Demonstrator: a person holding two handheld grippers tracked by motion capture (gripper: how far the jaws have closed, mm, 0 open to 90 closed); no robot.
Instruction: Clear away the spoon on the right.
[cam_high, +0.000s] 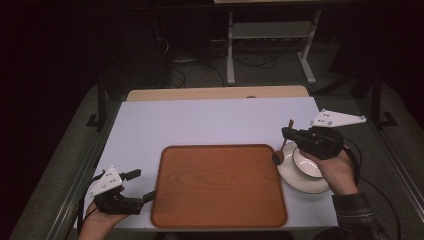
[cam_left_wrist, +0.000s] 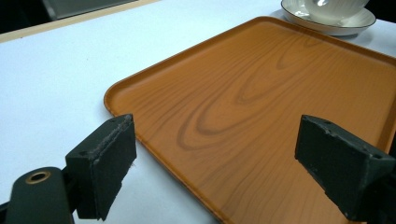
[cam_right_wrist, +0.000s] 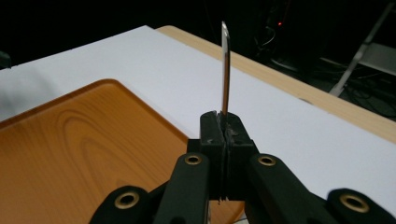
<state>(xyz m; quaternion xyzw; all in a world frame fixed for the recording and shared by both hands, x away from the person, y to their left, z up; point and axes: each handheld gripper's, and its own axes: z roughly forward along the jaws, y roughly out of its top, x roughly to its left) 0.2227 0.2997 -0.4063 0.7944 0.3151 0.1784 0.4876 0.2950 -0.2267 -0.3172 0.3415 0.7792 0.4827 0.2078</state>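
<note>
An empty wood-grain tray (cam_high: 220, 185) (cam_left_wrist: 261, 93) (cam_right_wrist: 70, 154) lies in the middle of the white table. My right gripper (cam_high: 285, 133) (cam_right_wrist: 223, 122) is shut on a slim spoon (cam_high: 282, 145) (cam_right_wrist: 225, 70). The spoon's handle stands up past the jaws, and its dark bowl hangs just off the tray's right edge, above a white saucer (cam_high: 300, 182) (cam_left_wrist: 348, 25). A white cup (cam_high: 307, 162) (cam_left_wrist: 331, 5) rests on that saucer. My left gripper (cam_high: 144, 185) (cam_left_wrist: 215, 149) is open at the tray's near left corner, with nothing between its jaws.
The white tabletop (cam_high: 200, 120) ends in a wooden strip (cam_high: 215, 92) at the far side. Beyond it, a metal stand (cam_high: 270, 45) and cables sit on the dark floor. A cable trails from the right gripper across the table's right edge.
</note>
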